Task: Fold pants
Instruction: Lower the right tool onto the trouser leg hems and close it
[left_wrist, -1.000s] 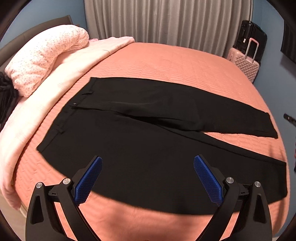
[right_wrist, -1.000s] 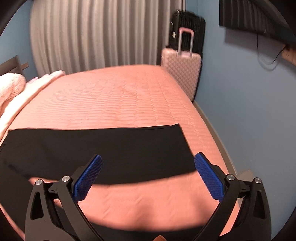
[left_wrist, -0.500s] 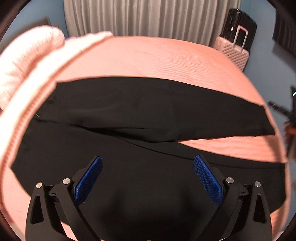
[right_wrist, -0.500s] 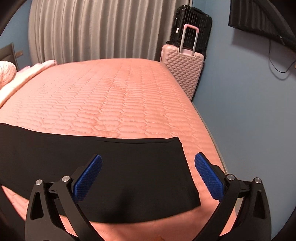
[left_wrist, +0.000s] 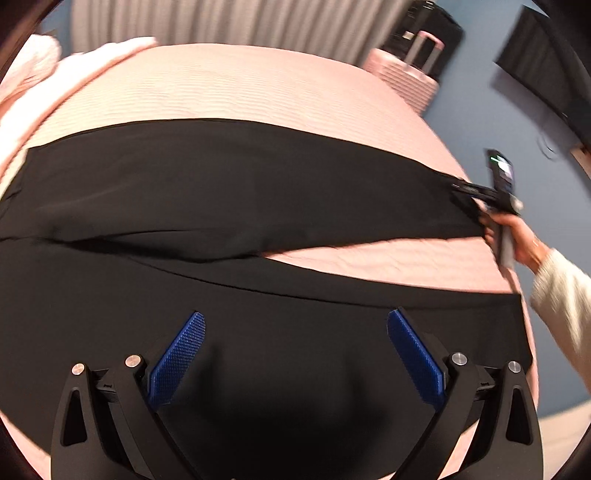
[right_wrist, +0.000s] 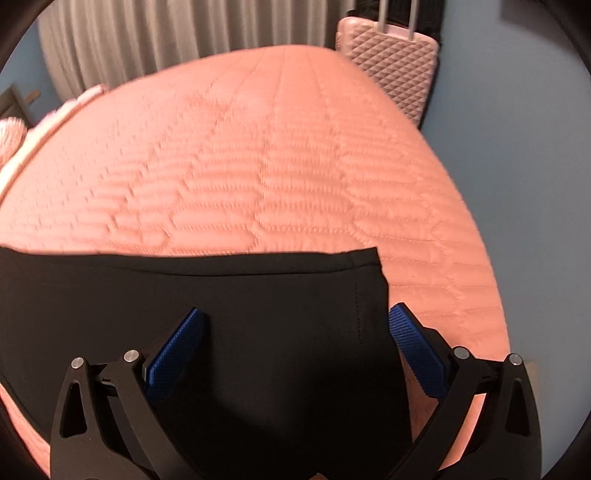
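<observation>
A bedroom: a bed (right_wrist: 280, 155) with a salmon quilted cover fills both views, grey curtains (left_wrist: 221, 22) behind it and a blue wall (right_wrist: 517, 177) to the right. Black pants (left_wrist: 229, 184) lie flat across the cover, the two legs running rightward and parting in a narrow wedge. The left gripper (left_wrist: 295, 332) hovers over the near leg, fingers spread wide, nothing between the blue pads (left_wrist: 177, 358). Ahead and far right of it, the right hand (left_wrist: 517, 236), in a pale knit sleeve, grips the handle of its tool at the far leg's hem. In the right wrist view, the right gripper (right_wrist: 295, 328) is spread across that hem (right_wrist: 365, 295), the cloth lying between its pads; contact cannot be judged. A pink suitcase (right_wrist: 391, 62) stands beyond the bed's far right corner. Motion blur softens both views; the pants' waist end is cut off at the left.
</observation>
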